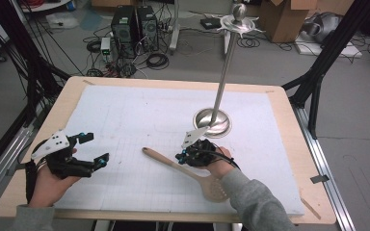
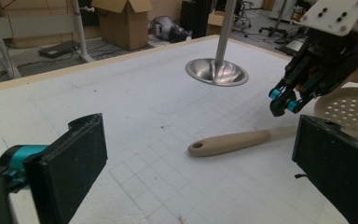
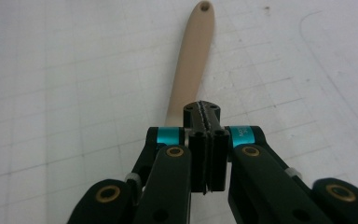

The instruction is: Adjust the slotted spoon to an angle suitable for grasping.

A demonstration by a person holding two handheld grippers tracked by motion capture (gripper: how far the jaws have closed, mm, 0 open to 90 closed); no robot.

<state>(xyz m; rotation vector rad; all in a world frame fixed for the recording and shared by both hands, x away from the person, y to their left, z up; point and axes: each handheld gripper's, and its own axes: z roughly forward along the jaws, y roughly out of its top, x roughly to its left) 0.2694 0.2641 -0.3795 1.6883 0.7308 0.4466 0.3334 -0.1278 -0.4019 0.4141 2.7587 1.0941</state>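
A beige slotted spoon [image 1: 166, 162] lies flat on the white mat [image 1: 125, 115], handle toward the left and perforated head [image 2: 349, 109] under the right hand. My right gripper [image 1: 180, 157] is shut, its pads pressed together just above the handle [image 3: 191, 60], with nothing between them. In the left gripper view the same right gripper [image 2: 283, 103] hovers over the neck of the spoon [image 2: 233, 141]. My left gripper [image 1: 95, 148] stands open and empty at the mat's left side, its fingers [image 2: 74, 158] spread wide and pointed toward the spoon.
A tall metal stand with a round base [image 1: 212, 121] rises just behind the right hand, with a spiked disc on top [image 1: 239, 21]. The wooden table edge [image 1: 38, 144] frames the mat. Computers, cables and cardboard boxes sit on the floor beyond.
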